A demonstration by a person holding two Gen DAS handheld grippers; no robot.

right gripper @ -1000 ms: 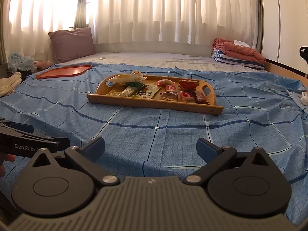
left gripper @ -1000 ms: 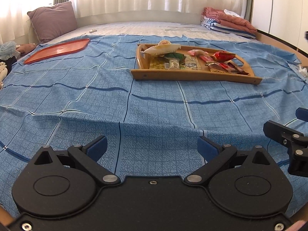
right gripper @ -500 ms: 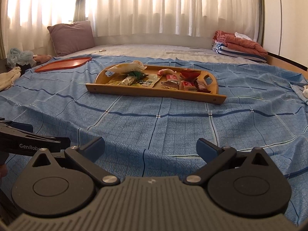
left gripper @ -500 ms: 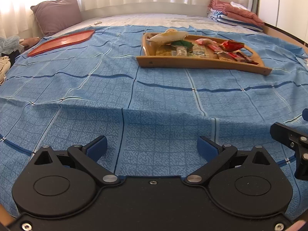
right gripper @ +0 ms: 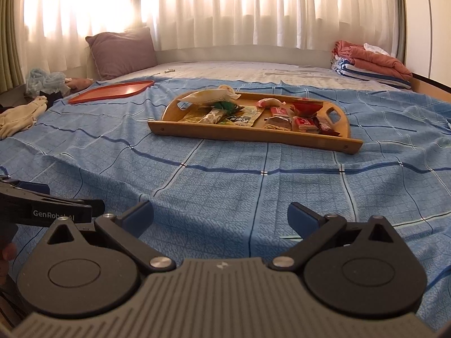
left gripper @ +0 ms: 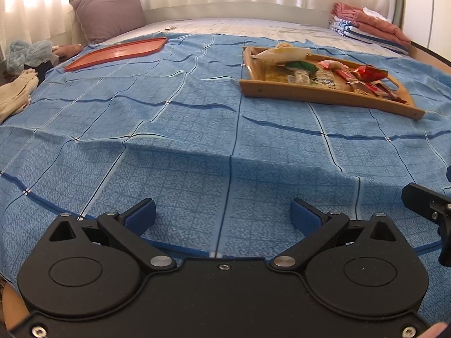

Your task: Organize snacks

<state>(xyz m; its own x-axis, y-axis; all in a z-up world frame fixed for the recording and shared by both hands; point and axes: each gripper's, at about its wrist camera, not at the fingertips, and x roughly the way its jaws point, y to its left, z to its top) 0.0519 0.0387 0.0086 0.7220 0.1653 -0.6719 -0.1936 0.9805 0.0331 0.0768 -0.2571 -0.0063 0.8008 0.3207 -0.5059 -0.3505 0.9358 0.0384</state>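
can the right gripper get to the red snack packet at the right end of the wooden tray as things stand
Probably yes: the right gripper is open, with only bare blue bedsheet before the wooden tray, and the red snack packet lies uncovered.

a purple pillow (right gripper: 121, 50) leans by the white curtains (right gripper: 253, 8); folded towels (right gripper: 369, 63) sit far right; beige cloth (right gripper: 19, 117) lies left on the bed's blue checked sheet (right gripper: 225, 186).

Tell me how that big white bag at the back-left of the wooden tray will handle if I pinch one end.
The white bag looks puffy and crinkled, so probably light and floppy; it may sag from a pinched end. It rests on other packets in the wooden tray, so lifting could drag the green packet.
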